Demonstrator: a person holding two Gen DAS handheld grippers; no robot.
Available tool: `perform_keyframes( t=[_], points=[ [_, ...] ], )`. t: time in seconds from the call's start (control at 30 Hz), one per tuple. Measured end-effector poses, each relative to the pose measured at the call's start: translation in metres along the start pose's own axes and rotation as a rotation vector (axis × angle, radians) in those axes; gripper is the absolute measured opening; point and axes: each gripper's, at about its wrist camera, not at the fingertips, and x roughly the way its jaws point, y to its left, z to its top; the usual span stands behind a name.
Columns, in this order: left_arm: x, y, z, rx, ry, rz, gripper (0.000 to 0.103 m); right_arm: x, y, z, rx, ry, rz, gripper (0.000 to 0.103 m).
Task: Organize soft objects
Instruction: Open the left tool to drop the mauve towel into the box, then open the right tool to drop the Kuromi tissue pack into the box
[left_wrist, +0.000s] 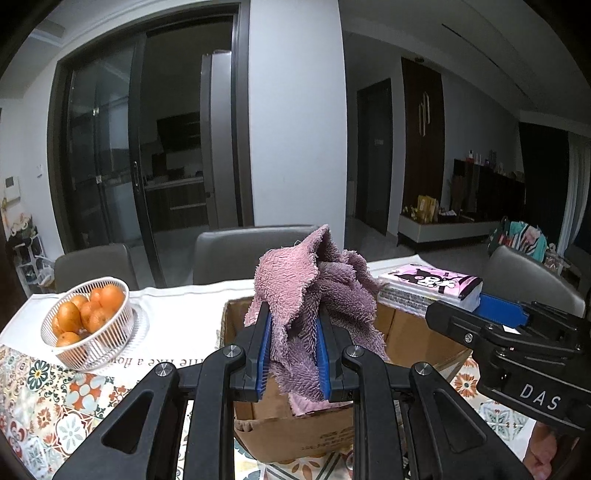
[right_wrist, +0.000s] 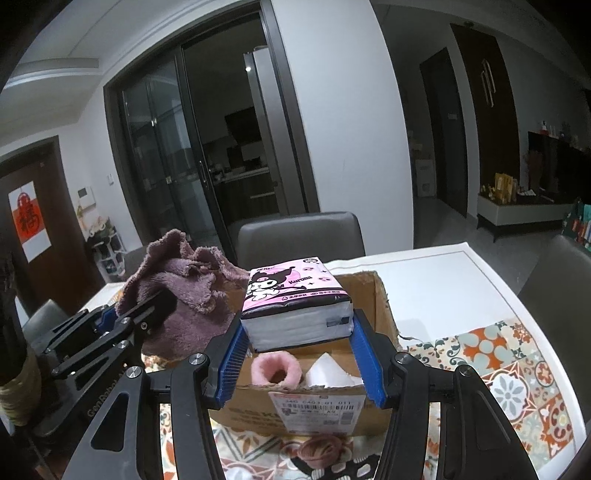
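- We see an open cardboard box (right_wrist: 369, 295) on the tabletop (right_wrist: 443, 273); inside it lie a fluffy pink ring-shaped piece (right_wrist: 275, 371) and a white folded item (right_wrist: 327, 371).
- A white wire basket (left_wrist: 107, 332) of oranges (left_wrist: 90, 314) stands on the tabletop, well apart from the box.
- Our left hand-held gripper (left_wrist: 293, 354) has its blue pads pressed in on a crumpled mauve towel (left_wrist: 314, 288), which hangs over the box.
- Our right hand-held gripper (right_wrist: 299, 358) stands about half spread, its ribbed blue pads clamping the two ends of a pink-printed tissue pack (right_wrist: 295, 302), held above the box opening.
- The towel is shaggy terry with frayed edges; the tissue pack is a soft rectangular block in glossy film with a cartoon figure on top; the box is plain brown corrugated card bearing a printed label (right_wrist: 314, 410).
- A patterned cloth (right_wrist: 517, 369) of tile motifs covers part of the tabletop.
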Motion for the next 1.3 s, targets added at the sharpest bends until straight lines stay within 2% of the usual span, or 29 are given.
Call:
perform_keyframes(
  t=[0.33,0.43,0.47,0.53,0.6,0.87,1.3],
  points=[
    [0.035,-0.003,-0.004,0.006,0.074,-0.03,0.026,0.035,-0.008,-0.006,0.016,0.096,0.009,0.056],
    [0.042,-0.005,-0.006,0.024,0.098,-0.033,0.037,0.04,-0.008,-0.008,0.002,0.095,-0.004,0.056],
    [0.043,-0.006,-0.007,0.028,0.098,-0.024,0.046,0.04,-0.009,-0.008,-0.004,0.09,-0.014,0.056],
    [0.041,-0.006,-0.008,0.034,0.084,-0.01,0.05,0.041,-0.01,-0.007,-0.009,0.093,-0.027,0.058],
    [0.039,-0.007,-0.007,0.042,0.075,-0.003,0.059,0.04,-0.011,-0.007,-0.005,0.093,-0.042,0.058],
    [0.016,-0.013,-0.011,0.061,0.042,0.019,0.06,0.022,-0.015,-0.009,0.006,0.085,-0.059,0.058],
    [-0.033,-0.028,-0.021,0.046,0.034,-0.008,0.061,-0.032,-0.018,-0.019,0.004,0.051,-0.061,0.058]
  ],
)
